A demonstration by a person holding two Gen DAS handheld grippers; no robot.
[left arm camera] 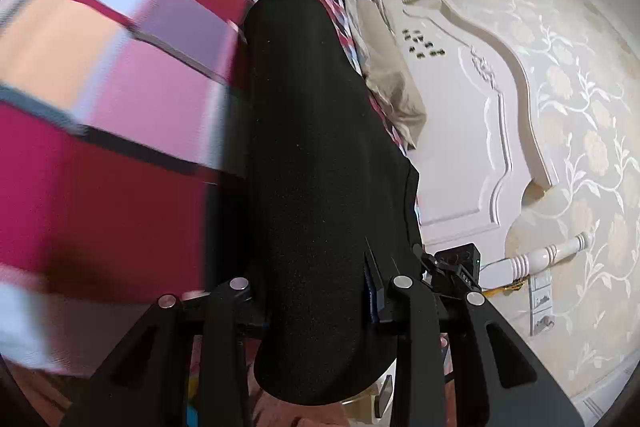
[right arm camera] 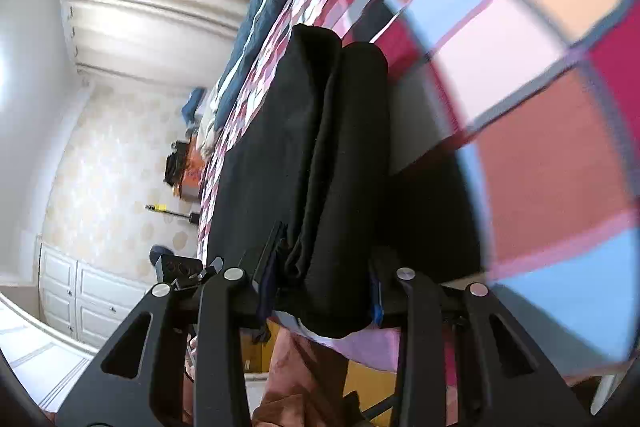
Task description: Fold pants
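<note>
Black pants (left arm camera: 316,163) hang lengthwise in front of the left wrist camera, over a bed with a red, pink and blue checked cover (left arm camera: 100,75). My left gripper (left arm camera: 320,291) is shut on the pants' near edge. In the right wrist view the same black pants (right arm camera: 320,155) show as a doubled fold stretching away along the checked cover (right arm camera: 540,87). My right gripper (right arm camera: 324,279) is shut on that folded edge. Both views are tilted sideways. The fingertips are hidden by cloth.
A white carved headboard (left arm camera: 472,131) and floral wallpaper lie to the right in the left wrist view. A beige garment (left arm camera: 392,79) and a dark blue blanket (right arm camera: 272,7) lie on the bed. White cupboards (right arm camera: 80,295) and curtains stand at the left.
</note>
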